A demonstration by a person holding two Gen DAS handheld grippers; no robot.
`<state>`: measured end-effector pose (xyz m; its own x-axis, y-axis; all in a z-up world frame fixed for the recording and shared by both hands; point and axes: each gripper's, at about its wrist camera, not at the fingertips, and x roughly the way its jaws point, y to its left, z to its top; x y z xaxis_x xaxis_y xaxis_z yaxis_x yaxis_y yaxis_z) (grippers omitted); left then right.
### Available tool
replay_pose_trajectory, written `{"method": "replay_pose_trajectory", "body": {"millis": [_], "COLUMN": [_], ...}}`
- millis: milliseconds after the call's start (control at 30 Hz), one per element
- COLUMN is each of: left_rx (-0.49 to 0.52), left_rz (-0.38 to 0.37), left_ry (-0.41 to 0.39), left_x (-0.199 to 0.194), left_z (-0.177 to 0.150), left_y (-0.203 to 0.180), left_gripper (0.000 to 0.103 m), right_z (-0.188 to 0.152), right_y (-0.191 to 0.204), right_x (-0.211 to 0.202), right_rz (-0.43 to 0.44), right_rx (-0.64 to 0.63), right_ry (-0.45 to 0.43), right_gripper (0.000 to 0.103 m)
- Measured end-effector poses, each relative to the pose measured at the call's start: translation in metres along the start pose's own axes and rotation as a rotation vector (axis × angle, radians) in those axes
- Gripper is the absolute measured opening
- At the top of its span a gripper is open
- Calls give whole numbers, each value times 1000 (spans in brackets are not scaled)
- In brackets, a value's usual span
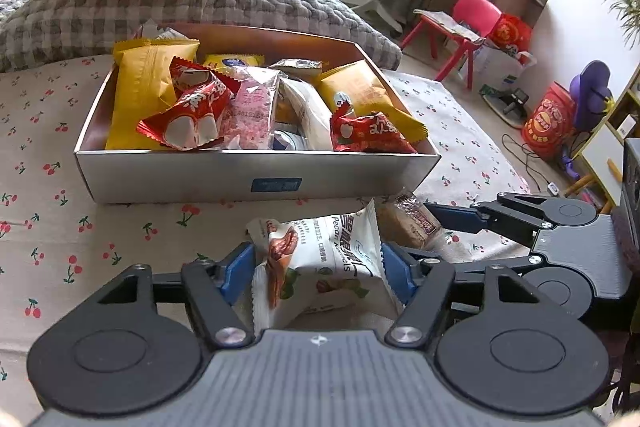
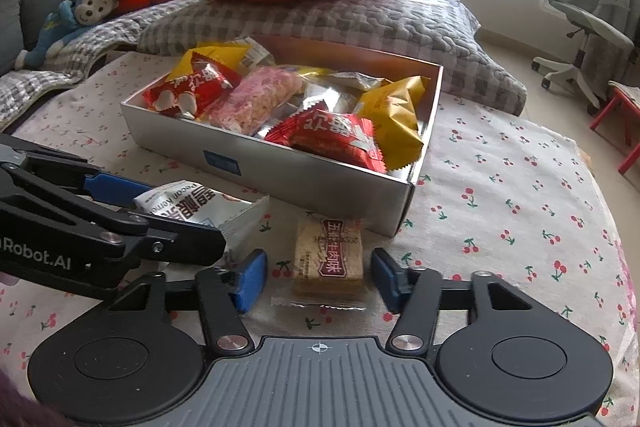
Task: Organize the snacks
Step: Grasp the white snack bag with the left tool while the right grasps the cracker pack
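Left gripper (image 1: 318, 269) pinching white pecan packet (image 1: 320, 259); right gripper (image 2: 318, 277) spread around cracker pack (image 2: 329, 259), beside silver snack box (image 2: 280, 163).

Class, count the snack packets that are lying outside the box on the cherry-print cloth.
2: the white pecan packet between the left gripper's fingers, and the biscuit packet between the open right gripper's fingers. Others could be hidden.

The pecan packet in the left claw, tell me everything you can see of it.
The pecan packet is a white, crinkled foil-like pouch printed with brown pecans, Chinese characters and "Pecan Kernels". The left claw pinches it between blue pads, its sides buckled. It sits low over the cherry-print cloth, before the silver box, beside a brown biscuit packet.
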<state>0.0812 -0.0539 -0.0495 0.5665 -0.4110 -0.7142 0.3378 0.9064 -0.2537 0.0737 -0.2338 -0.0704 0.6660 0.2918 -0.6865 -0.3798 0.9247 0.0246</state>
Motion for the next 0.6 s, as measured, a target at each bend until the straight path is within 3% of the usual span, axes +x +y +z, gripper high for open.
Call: {"method": "replay_pose_trajectory", "body": {"millis": [200, 600], "left_rx": [2, -6], "left_rz": [21, 71], "left_ry": [-7, -12], "left_x": [-3, -15], "left_z": [0, 1], "left_y": [2, 13], "left_gripper": [63, 62], "right_z": [2, 3], "right_y": [3, 2], "right_x": [-2, -16], "right_rz": [-8, 8], "right_rx": [-27, -36], "right_ry": [6, 19], "right_gripper": [34, 33]}}
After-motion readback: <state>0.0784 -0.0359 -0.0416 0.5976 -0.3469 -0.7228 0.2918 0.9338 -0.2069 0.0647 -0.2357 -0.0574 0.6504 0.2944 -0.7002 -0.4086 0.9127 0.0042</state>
